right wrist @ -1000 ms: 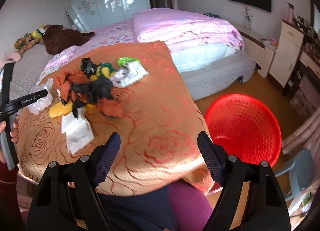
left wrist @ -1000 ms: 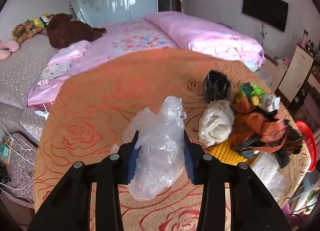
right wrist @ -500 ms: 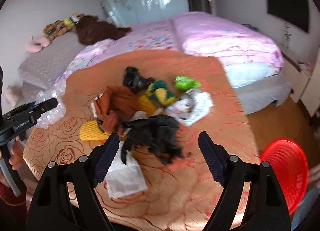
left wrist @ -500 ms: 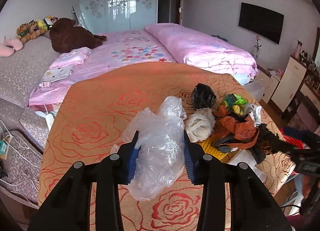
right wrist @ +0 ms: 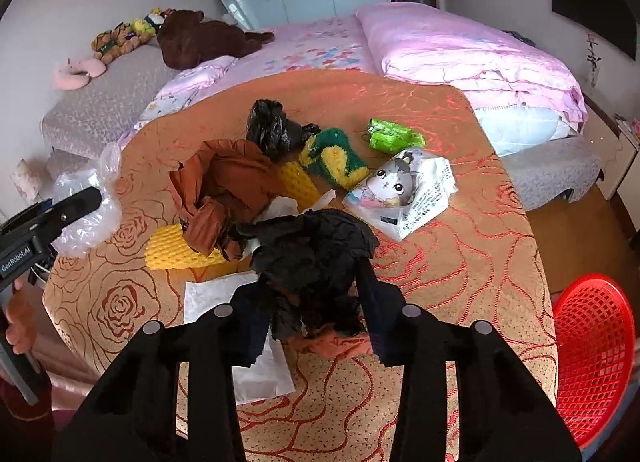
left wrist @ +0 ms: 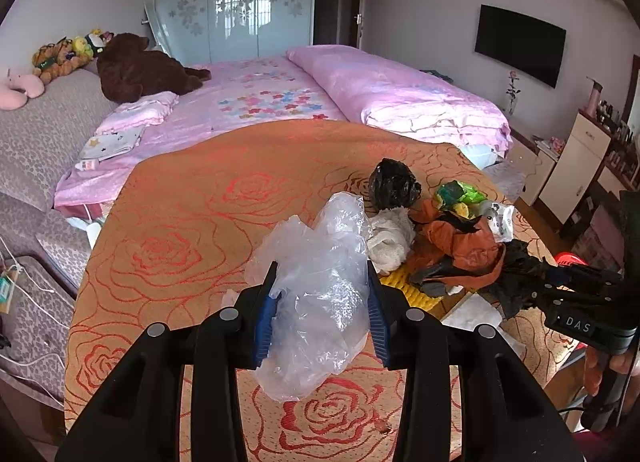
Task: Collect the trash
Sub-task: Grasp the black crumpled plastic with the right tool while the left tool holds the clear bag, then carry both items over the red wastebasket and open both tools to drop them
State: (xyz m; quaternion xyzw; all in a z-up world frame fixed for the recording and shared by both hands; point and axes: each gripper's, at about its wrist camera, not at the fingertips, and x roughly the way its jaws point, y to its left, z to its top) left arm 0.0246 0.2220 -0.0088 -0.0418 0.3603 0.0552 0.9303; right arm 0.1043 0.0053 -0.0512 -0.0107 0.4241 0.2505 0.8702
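My left gripper (left wrist: 322, 274) is shut on a crumpled clear plastic bag (left wrist: 320, 302), held a little above the orange rose-patterned tablecloth (left wrist: 192, 230). In the right wrist view, my right gripper (right wrist: 312, 282) has a crumpled black wad (right wrist: 312, 246) between its fingers at the near edge of the trash pile. Its jaws are closing and the pads touch the wad on both sides. The pile holds rust-brown paper (right wrist: 224, 182), a black bag (right wrist: 268, 126), a green and yellow sponge (right wrist: 332, 158), a green wrapper (right wrist: 392, 136) and a cat-printed packet (right wrist: 404, 190).
A red mesh basket (right wrist: 592, 342) stands on the floor off the table's right edge. Yellow foam netting (right wrist: 180, 248) and white paper (right wrist: 216, 294) lie under the pile. A pink bed (right wrist: 460, 46) lies behind the table. A person's hand (right wrist: 18, 326) holds the left gripper's handle.
The right gripper swung left from over the red basket to the trash pile, and its jaws narrowed around the black wad. The left gripper kept its hold on the clear bag.
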